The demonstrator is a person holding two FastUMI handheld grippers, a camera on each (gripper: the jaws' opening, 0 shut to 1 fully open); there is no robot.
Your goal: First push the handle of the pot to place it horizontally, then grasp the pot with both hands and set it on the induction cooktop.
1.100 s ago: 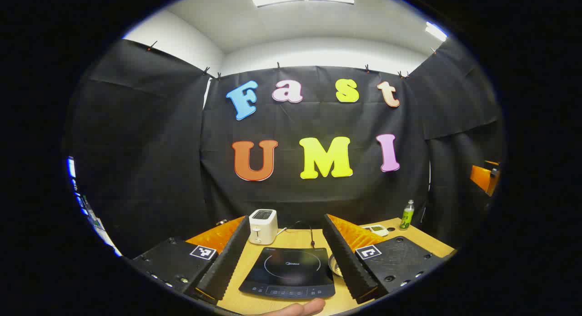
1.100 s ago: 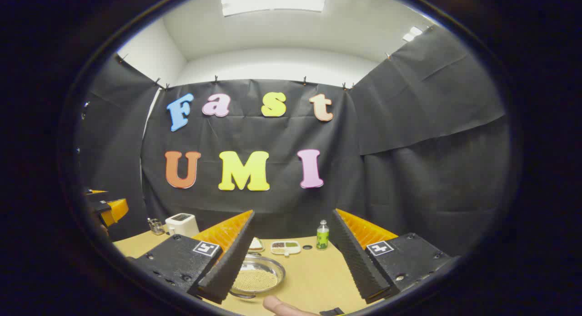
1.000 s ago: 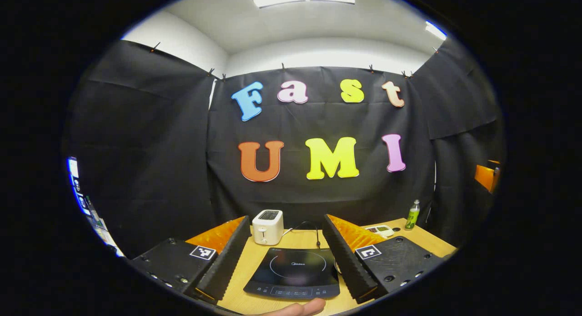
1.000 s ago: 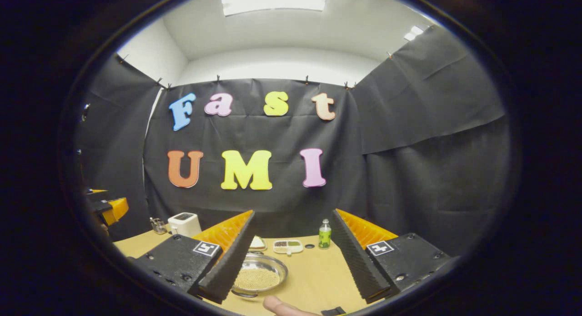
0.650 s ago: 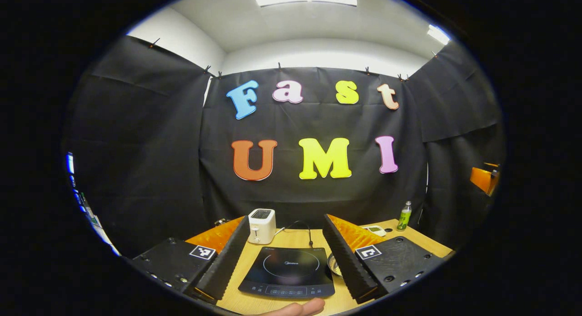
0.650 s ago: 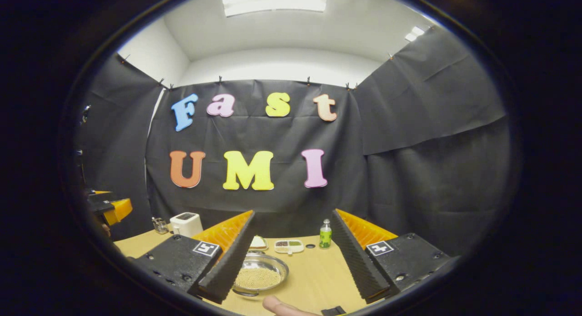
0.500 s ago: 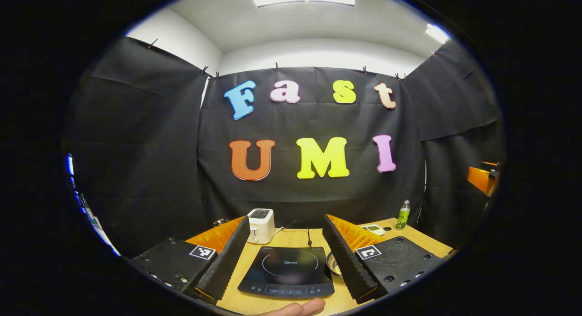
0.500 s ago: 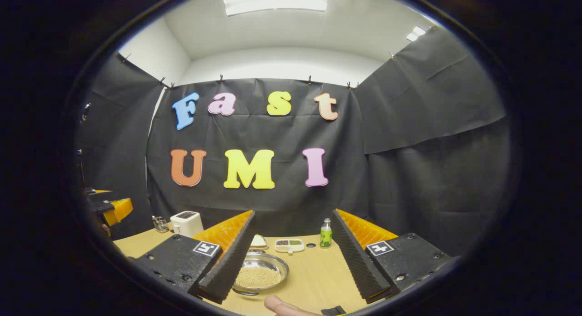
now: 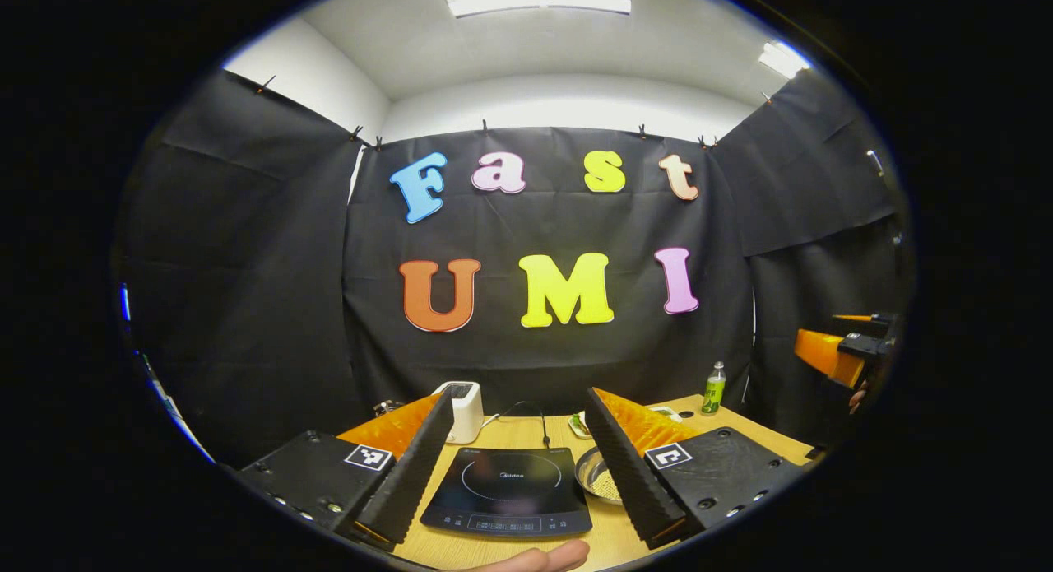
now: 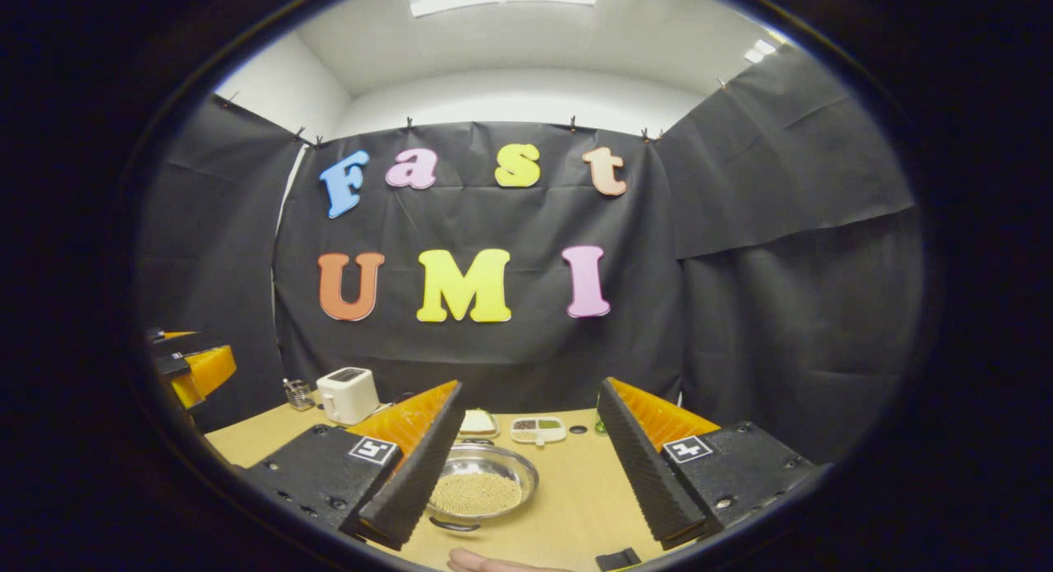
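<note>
A shallow steel pot (image 10: pixel 481 483) holding pale grains sits on the wooden table (image 10: pixel 576 490); a dark handle (image 10: pixel 451 524) shows at its near rim. My right gripper (image 10: pixel 530 384) is open, and its left finger covers the pot's left edge. In the left gripper view the black induction cooktop (image 9: pixel 506 494) lies between the fingers of my open left gripper (image 9: pixel 520 395). The pot (image 9: pixel 599 476) stands just right of the cooktop, half hidden by the right finger. Each gripper appears at the edge of the other's view: the right gripper (image 9: pixel 839 354) and the left gripper (image 10: pixel 193 370).
A white toaster (image 9: pixel 465 399) stands behind the cooktop with a black cord (image 9: pixel 539 420) beside it. A green bottle (image 9: pixel 713 387) is at the far right. Small dishes (image 10: pixel 536 429) lie behind the pot, and a glass (image 10: pixel 298 393) stands left of the toaster (image 10: pixel 347 395). A fingertip (image 10: pixel 485 562) shows at the bottom.
The left gripper view has swung right, so the cooktop sits further left and more of the pot shows. The right gripper has dipped towards the pot, which looks larger. Both stay open.
</note>
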